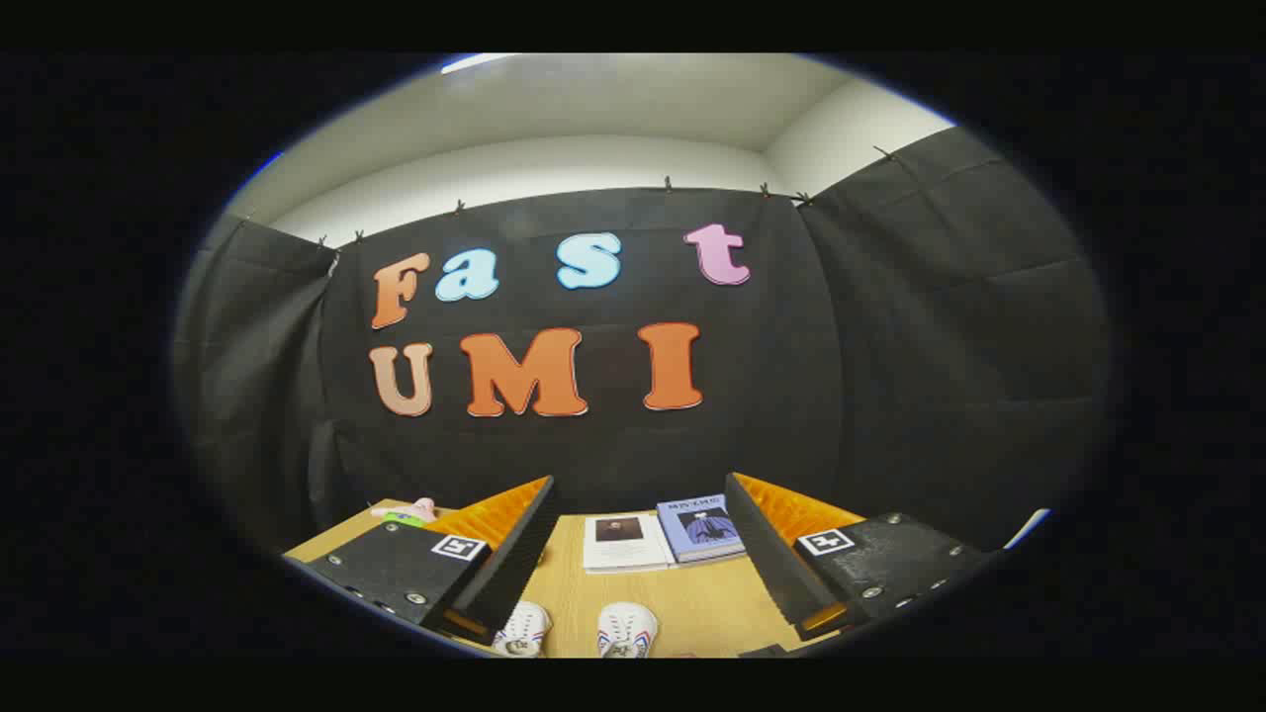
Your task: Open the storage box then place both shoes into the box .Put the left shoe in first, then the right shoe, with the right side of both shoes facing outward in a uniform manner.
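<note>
Two white shoes stand side by side on the wooden table, toes pointing away from me: one shoe close by my left finger, the other shoe to its right. Both carry red and blue stripes on their sides. My gripper is open, held above the table, with its fingers spread wide and nothing between them. The shoes lie below and between the fingers, only their front halves in sight.
Two books lie on the table beyond the shoes: a white book and a blue book next to it. A small pink and green thing rests at the table's far left. Black cloth walls close the booth behind.
</note>
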The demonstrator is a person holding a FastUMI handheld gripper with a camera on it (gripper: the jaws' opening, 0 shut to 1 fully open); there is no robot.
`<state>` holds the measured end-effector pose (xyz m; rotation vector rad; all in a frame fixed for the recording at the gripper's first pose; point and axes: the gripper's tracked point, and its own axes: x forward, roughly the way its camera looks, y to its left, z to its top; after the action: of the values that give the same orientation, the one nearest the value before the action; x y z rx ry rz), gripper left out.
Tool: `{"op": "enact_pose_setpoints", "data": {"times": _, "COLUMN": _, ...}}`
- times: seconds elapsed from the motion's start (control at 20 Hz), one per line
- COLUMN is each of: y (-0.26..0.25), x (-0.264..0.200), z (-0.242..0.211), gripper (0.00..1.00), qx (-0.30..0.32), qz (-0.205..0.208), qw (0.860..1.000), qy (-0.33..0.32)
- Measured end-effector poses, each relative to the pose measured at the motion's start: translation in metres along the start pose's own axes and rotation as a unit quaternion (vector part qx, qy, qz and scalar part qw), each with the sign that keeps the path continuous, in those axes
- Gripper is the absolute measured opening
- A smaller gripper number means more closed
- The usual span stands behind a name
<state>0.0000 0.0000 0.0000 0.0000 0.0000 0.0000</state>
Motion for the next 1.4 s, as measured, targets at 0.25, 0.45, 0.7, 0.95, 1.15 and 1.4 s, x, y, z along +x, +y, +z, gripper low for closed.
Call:
{"op": "enact_pose_setpoints", "data": {"times": 0.25, "y": -0.02, "x": 0.0, "z": -0.001, "gripper": 0.99, "qx": 0.001, "qz": -0.002, "qw": 1.0, "qy": 0.003}}
{"op": "enact_pose_setpoints", "data": {"times": 0.45, "y": -0.035, "x": -0.001, "z": -0.005, "gripper": 0.99, "qx": 0.01, "qz": -0.009, "qw": 1.0, "qy": 0.007}}
{"op": "enact_pose_setpoints", "data": {"times": 0.7, "y": -0.045, "x": -0.001, "z": -0.007, "gripper": 0.99, "qx": 0.014, "qz": -0.013, "qw": 1.0, "qy": 0.007}}
{"op": "enact_pose_setpoints", "data": {"times": 0.95, "y": -0.035, "x": 0.009, "z": -0.013, "gripper": 0.99, "qx": 0.022, "qz": 0.004, "qw": 1.0, "qy": 0.014}}
{"op": "enact_pose_setpoints", "data": {"times": 1.15, "y": -0.017, "x": 0.018, "z": -0.033, "gripper": 0.99, "qx": 0.035, "qz": 0.028, "qw": 0.999, "qy": 0.03}}
{"op": "enact_pose_setpoints", "data": {"times": 1.4, "y": 0.027, "x": 0.027, "z": -0.092, "gripper": 0.99, "qx": 0.118, "qz": 0.086, "qw": 0.984, "qy": 0.1}}
